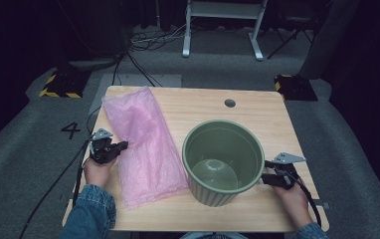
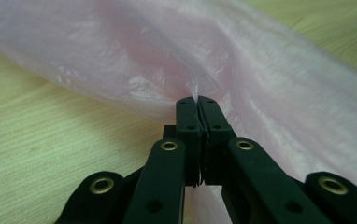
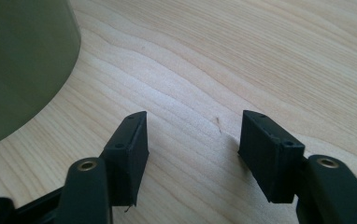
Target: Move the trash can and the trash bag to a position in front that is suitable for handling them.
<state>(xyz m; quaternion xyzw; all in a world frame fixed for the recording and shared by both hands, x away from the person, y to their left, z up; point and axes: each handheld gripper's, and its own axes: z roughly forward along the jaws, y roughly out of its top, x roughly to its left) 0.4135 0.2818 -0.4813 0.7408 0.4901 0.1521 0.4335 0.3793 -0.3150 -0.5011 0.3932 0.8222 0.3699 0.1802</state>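
Black fingers [image 2: 196,100] pinch pink bag [image 2: 167,56], hiding its edge

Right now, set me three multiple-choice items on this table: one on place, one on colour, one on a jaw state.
1. Where does the pink bag lie relative to the bin?
A left of it
B inside it
C right of it

2. What colour is the bin?
A blue
B green
C red

3. How are the left gripper jaws?
A wide open
B shut on the bag
C shut on the bin rim

Answers: A, the high view shows the bag left of the bin; B, its walls are green; B, the film is pinched between the closed jaws.
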